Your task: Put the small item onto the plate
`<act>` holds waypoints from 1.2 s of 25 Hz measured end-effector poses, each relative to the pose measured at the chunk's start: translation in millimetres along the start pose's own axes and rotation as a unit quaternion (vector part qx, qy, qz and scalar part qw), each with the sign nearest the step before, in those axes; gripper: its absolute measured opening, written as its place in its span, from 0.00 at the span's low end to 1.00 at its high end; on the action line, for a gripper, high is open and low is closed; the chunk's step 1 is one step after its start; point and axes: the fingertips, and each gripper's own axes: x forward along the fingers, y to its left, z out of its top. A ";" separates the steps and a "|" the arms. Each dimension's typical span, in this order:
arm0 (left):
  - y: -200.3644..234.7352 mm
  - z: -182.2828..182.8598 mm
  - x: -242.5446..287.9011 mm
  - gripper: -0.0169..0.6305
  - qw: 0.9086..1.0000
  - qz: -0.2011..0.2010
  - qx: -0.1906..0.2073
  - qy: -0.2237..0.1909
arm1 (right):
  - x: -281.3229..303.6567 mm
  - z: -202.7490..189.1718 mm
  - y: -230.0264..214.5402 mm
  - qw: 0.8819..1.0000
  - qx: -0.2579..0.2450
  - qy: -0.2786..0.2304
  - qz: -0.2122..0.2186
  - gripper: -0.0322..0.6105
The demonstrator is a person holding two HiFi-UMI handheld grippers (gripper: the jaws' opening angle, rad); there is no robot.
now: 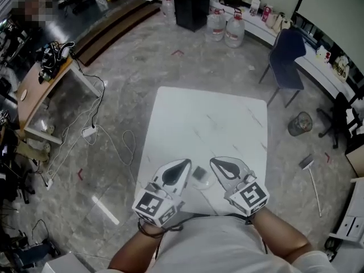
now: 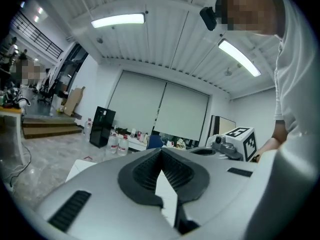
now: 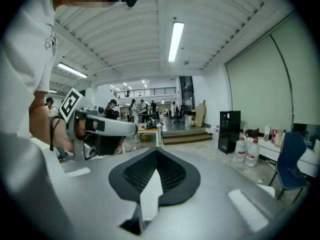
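In the head view a white table [image 1: 205, 124] lies below me. Near its front edge sits a small grey square item [image 1: 199, 172], at the edge of what looks like a clear round plate [image 1: 203, 182]; I cannot tell whether it rests on it. My left gripper [image 1: 185, 162] is just left of them and my right gripper [image 1: 215, 161] just right, both above the table with tips pointing away from me. In the left gripper view the left gripper [image 2: 160, 150] is shut and holds nothing. The right gripper [image 3: 156, 150] is likewise shut and holds nothing in its own view.
A blue chair [image 1: 287, 61] and a waste bin [image 1: 300, 124] stand right of the table. Water bottles [image 1: 226, 27] and a black cabinet [image 1: 190, 4] are at the back. A wooden desk [image 1: 40, 90] and floor cables [image 1: 91, 132] are on the left.
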 end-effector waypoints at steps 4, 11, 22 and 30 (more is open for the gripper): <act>-27.6 47.5 7.9 0.03 0.999 -0.020 0.022 -0.022 | -28.4 70.4 -1.3 0.998 -0.022 -0.051 -0.013 0.05; -67.6 109.9 12.5 0.03 0.996 -0.045 0.054 -0.064 | -71.1 138.9 -4.2 0.993 -0.044 -0.104 -0.039 0.05; -83.4 137.4 15.4 0.03 0.993 -0.053 0.068 -0.085 | -80.7 170.1 -7.9 0.989 -0.071 -0.122 -0.044 0.05; -85.6 146.8 21.8 0.03 0.991 -0.048 0.080 -0.095 | -79.6 174.9 -13.5 0.988 -0.072 -0.136 -0.031 0.05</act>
